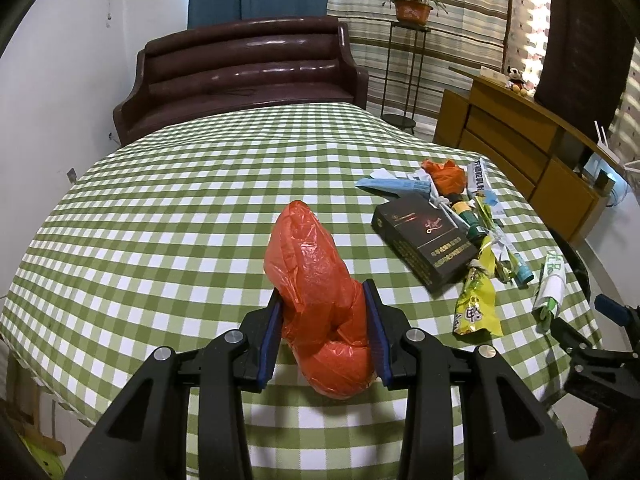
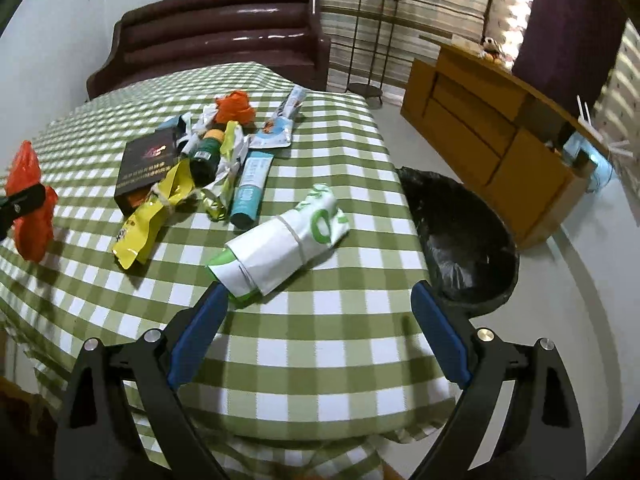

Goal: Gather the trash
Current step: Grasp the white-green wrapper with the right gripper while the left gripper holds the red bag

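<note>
Left claw: the left claw (image 1: 325,316) squeezes a crumpled red plastic bag (image 1: 316,280) between its two blue pads. The bag sticks up above the table.
Right claw: the right claw (image 2: 316,312) has its fingers spread wide with nothing between them. One blue pad is just beside the end of a white and green packet (image 2: 280,248).
Table: a green and white checked cloth (image 1: 180,200) covers it.
Trash pile: a black box (image 2: 146,164), a yellow wrapper (image 2: 144,220), a dark green bottle (image 2: 206,156), a light blue tube (image 2: 252,188) and a small orange bag (image 2: 234,108) lie close together on the cloth, past the white and green packet.
Bin: a bin with a black liner (image 2: 460,232) stands on the floor, just beside the table's right edge.
Behind the table: a dark brown sofa (image 1: 240,64) and a wooden cabinet (image 1: 520,152).
</note>
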Tool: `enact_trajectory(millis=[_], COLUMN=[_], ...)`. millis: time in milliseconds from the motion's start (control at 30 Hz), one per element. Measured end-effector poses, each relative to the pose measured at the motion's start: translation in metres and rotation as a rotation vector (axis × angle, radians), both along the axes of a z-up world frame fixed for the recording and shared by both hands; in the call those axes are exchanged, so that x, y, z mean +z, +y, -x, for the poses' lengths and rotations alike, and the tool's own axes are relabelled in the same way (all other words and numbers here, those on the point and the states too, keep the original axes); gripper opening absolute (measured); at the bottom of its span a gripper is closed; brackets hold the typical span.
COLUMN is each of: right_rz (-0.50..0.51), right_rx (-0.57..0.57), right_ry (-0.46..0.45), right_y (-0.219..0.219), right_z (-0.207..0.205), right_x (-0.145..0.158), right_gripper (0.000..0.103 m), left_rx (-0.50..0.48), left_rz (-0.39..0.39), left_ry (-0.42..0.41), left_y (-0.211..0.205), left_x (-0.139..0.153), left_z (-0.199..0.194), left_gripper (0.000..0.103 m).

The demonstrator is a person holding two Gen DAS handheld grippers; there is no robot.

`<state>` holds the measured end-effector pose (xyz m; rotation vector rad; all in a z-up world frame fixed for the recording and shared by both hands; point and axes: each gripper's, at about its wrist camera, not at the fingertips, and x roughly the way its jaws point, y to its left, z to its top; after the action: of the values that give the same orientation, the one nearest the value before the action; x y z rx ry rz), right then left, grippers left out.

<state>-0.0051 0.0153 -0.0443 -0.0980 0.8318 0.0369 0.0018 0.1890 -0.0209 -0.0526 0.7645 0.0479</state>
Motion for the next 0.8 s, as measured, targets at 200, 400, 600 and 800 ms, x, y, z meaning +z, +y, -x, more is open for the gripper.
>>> enact_trajectory(millis=[200,400,600,800], right_rz=[-0.034,-0.028,-0.039,-0.03], right_rx=[-0.01,-0.063,-0.08,-0.067], right_ry=[-0.045,-0.054,-0.019,0.003], right_y=[0.001,0.008,0.006,0.003], right_z=[-0.004,-0.024,-0.033,-0.031], right_x=[0.015,0.014,0.007,0.008], right_gripper=[0.091,0.085,0.075,0.067], left_rx=[-0.002,0.006,0.007,-0.007], left_rz=[-0.001,0.001,0.005,0.01], left_ry=[-0.01,-0.007,0.001,0.01], left_y=[0.0,0.006,0.008,0.003], left_x=[0.003,0.002,0.0,-0.004], left_z=[-0.005,-0.008,-0.012,-0.015], left_gripper=[0.039,0.039,0.039,0.039])
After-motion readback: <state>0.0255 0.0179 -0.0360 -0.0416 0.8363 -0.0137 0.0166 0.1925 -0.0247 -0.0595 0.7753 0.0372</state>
